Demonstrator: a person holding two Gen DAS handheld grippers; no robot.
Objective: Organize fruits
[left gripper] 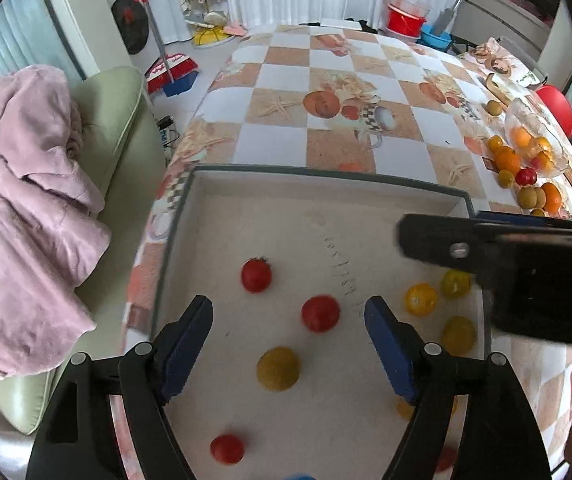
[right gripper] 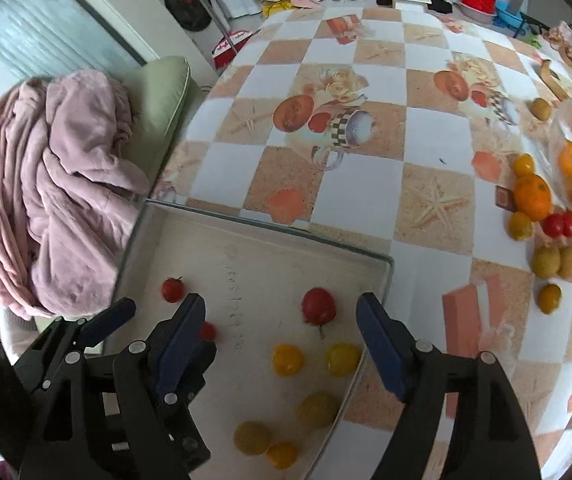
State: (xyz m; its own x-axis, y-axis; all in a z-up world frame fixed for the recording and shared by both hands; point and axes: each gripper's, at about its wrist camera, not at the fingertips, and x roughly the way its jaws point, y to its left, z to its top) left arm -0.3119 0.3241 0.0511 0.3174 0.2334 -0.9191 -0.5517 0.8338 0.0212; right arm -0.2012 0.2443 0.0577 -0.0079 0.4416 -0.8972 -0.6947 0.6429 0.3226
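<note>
Both grippers hang over the shallow white cardboard tray (left gripper: 325, 192) on the checkered worktop (right gripper: 365, 184). The left gripper (left gripper: 287, 316) stands with jaws apart, nothing between them. The right gripper (right gripper: 282, 314) is likewise spread and empty. Small red and yellow tomatoes (left gripper: 319, 314) lie loose in the tray. A pile of oranges and small fruits (right gripper: 531, 196) sits well right of the tray.
</note>
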